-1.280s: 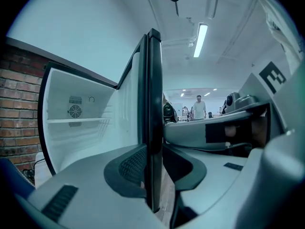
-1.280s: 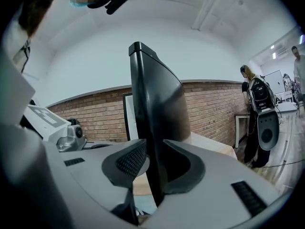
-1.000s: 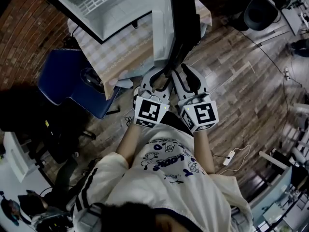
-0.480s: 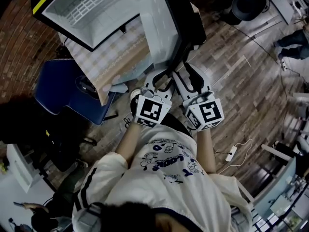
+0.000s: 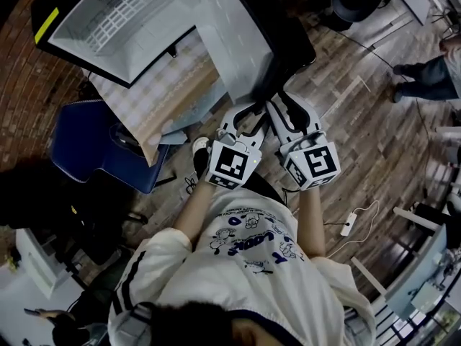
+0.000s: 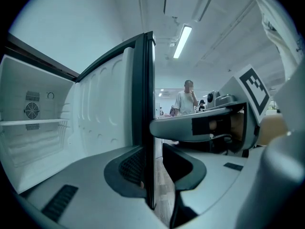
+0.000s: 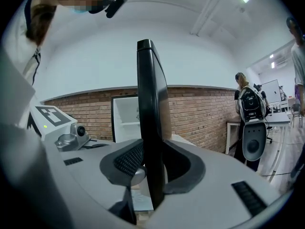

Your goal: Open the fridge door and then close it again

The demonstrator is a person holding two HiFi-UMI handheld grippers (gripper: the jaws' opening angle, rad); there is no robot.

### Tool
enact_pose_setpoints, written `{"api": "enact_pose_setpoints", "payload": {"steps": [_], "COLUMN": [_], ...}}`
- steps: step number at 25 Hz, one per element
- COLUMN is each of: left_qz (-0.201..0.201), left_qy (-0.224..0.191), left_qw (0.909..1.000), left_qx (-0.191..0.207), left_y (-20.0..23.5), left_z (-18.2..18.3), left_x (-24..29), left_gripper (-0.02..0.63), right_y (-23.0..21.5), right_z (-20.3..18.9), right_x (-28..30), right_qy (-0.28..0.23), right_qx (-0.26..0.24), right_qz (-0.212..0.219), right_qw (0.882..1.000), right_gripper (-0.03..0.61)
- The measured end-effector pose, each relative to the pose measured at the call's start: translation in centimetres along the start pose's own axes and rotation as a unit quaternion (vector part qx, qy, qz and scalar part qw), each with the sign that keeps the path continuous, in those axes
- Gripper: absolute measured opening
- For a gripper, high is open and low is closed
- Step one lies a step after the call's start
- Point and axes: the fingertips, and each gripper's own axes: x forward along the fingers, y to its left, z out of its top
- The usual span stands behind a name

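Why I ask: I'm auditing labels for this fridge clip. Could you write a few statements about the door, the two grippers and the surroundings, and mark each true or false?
1. The fridge door stands open. True.
2. The door's edge stands between the right gripper's jaws. True.
3. The left gripper has nothing between its jaws. False: the door's edge stands between them too.
4. The fridge stands on the floor. False: it sits on a table covered with a checked cloth.
5. A blue chair stands beside that table. True.
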Motion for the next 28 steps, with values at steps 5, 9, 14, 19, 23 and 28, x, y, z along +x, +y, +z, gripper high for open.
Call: {"api": "enact_pose_setpoints", "payload": {"steps": [5, 9, 14, 19, 23, 28], "left_qz": [-0.010, -0.012, -0.017, -0.022, -0.026, -0.028], "left_qy": [-0.006, -0.009, -0.009, -0.006, -0.004, -0.003], "left_qw": [0.9999, 0.9999, 0.9998, 0.9997, 0.9996, 0.9996], "left_qx": [0.002, 0.003, 0.005, 0.006, 0.007, 0.007], "left_y": [-0.4, -0.5, -0.6, -0.8, -0.7, -0.6], "left_z": [0.7, 1.0, 1.1, 1.0, 1.0, 1.0], "left_x": [1.1, 1.6, 2.0, 2.3, 2.6, 2.7], "left_gripper": [0.115, 0.115, 0.115, 0.115, 0.115, 0.115], "right_y": [-1.5, -2.6, -4.1, -5.7, -6.7, -7.7], "right_z": [0.1, 0.1, 0.2, 0.3, 0.5, 0.6], "right_x": [-0.1, 0.0, -0.1, -0.3, -0.4, -0.4], "right_qy": [-0.001, -0.002, -0.005, -0.009, -0.011, -0.009], "right_qx": [-0.007, -0.007, -0.002, -0.004, -0.005, -0.004], "right_qz": [-0.006, -0.014, -0.026, -0.036, -0.044, -0.050], "right_qw": [1.000, 1.000, 1.000, 0.999, 0.999, 0.999], "right_gripper": [0.137, 0.138, 0.137, 0.134, 0.133, 0.133]}}
